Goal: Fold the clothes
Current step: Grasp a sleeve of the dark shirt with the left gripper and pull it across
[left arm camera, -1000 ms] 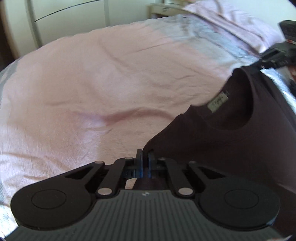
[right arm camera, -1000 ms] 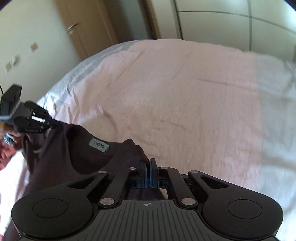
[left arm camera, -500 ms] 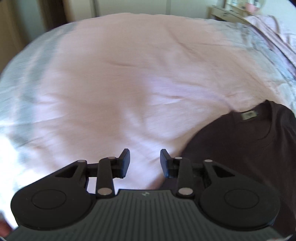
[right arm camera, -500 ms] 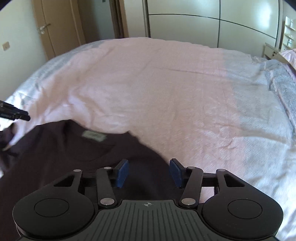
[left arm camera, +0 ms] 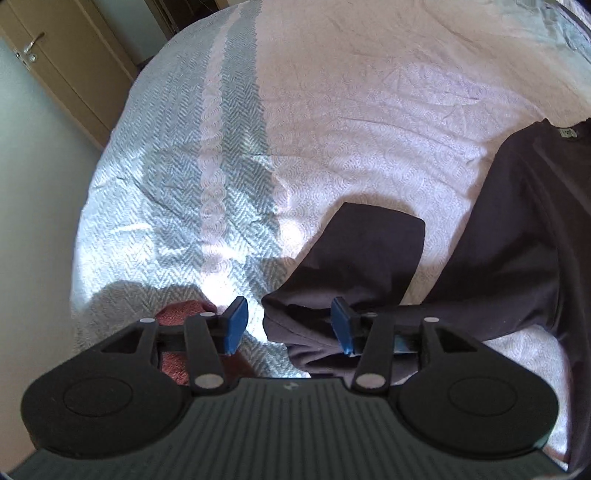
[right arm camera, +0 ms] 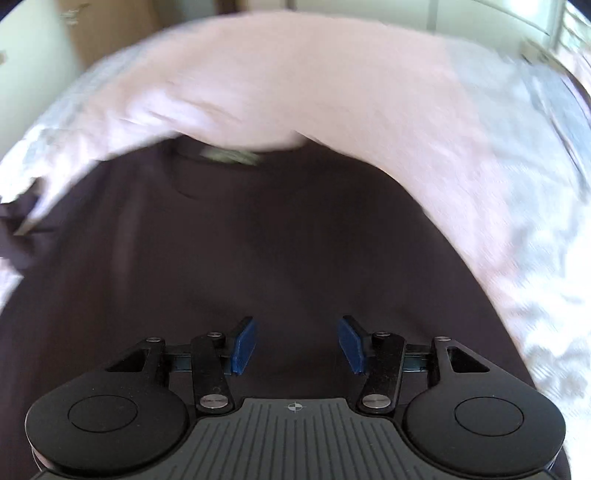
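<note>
A dark brown T-shirt (right arm camera: 258, 251) lies spread flat on the pink bedspread, collar and label (right arm camera: 229, 157) pointing away from me. My right gripper (right arm camera: 297, 343) hovers open over the shirt's chest with nothing between its blue pads. In the left wrist view the same T-shirt (left arm camera: 517, 229) fills the right side, and its short sleeve (left arm camera: 369, 247) sticks out to the left. My left gripper (left arm camera: 290, 325) stands open just above the bunched base of that sleeve, holding nothing. The right wrist view is blurred by motion.
The pink bedspread (left arm camera: 369, 92) has a grey herringbone border (left arm camera: 166, 192) along the bed's left edge. A red-pink cloth (left arm camera: 177, 317) shows under my left gripper. A wooden door (left arm camera: 48, 55) stands beyond the bed. Pale wardrobe doors (right arm camera: 480, 14) back the room.
Both grippers let go of the shirt's shoulders and opened wide. The shirt now lies flat on the bed. My left gripper swung down to the sleeve; my right pulled back over the chest.
</note>
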`<state>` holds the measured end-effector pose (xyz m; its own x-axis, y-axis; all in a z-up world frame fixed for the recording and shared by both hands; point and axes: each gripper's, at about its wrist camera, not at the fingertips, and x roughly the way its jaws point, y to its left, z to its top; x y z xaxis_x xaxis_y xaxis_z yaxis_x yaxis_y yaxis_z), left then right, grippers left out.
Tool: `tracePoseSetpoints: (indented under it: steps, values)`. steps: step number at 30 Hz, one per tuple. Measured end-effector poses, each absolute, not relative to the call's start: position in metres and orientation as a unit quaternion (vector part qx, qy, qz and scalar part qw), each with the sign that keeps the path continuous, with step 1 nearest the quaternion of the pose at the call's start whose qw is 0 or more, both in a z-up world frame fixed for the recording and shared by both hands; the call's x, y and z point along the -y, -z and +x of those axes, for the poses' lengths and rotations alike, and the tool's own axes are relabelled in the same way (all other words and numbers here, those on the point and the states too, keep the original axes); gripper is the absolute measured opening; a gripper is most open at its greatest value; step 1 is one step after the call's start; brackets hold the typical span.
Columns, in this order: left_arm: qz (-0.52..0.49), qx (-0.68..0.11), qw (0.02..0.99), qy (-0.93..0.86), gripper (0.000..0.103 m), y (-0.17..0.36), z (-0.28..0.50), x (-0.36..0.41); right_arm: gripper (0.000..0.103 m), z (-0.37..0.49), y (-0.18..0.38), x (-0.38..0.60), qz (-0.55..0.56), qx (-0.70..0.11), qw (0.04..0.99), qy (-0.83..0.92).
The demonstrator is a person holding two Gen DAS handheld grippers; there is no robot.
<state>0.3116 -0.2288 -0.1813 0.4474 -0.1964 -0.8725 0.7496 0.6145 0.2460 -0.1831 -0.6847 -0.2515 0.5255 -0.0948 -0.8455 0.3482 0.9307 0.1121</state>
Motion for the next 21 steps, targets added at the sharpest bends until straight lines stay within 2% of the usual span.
tracePoseSetpoints:
  steps: [2,4,6,8,9,10,12,21]
  values:
    - [0.321,-0.430,0.777,0.329,0.046,0.196,0.326,0.239,0.053,-0.172,0.235,0.650,0.125,-0.458,0.874,0.105]
    - [0.327,-0.435,0.757,0.361,0.052,0.216,0.345,0.254,0.054,-0.159,0.225,0.613,0.117,-0.453,0.879,0.086]
    - [0.330,-0.449,0.733,0.389,0.053,0.238,0.364,0.267,0.054,-0.145,0.223,0.579,0.121,-0.451,0.880,0.085]
    - [0.318,-0.489,0.704,0.406,0.048,0.260,0.383,0.273,0.054,-0.131,0.225,0.546,0.134,-0.448,0.879,0.093]
    - [0.308,-0.495,0.698,0.416,0.028,0.262,0.388,0.271,0.054,-0.123,0.229,0.531,0.143,-0.448,0.877,0.095]
    - [0.296,-0.489,0.700,0.428,0.001,0.256,0.389,0.265,0.054,-0.114,0.234,0.518,0.151,-0.450,0.875,0.095]
    - [0.262,-0.464,0.718,0.448,0.002,0.236,0.391,0.245,0.054,-0.097,0.239,0.493,0.160,-0.458,0.870,0.090]
    - [0.035,-0.325,0.900,0.287,0.004,0.126,0.320,0.031,0.054,-0.026,0.229,0.409,0.164,-0.454,0.876,0.017]
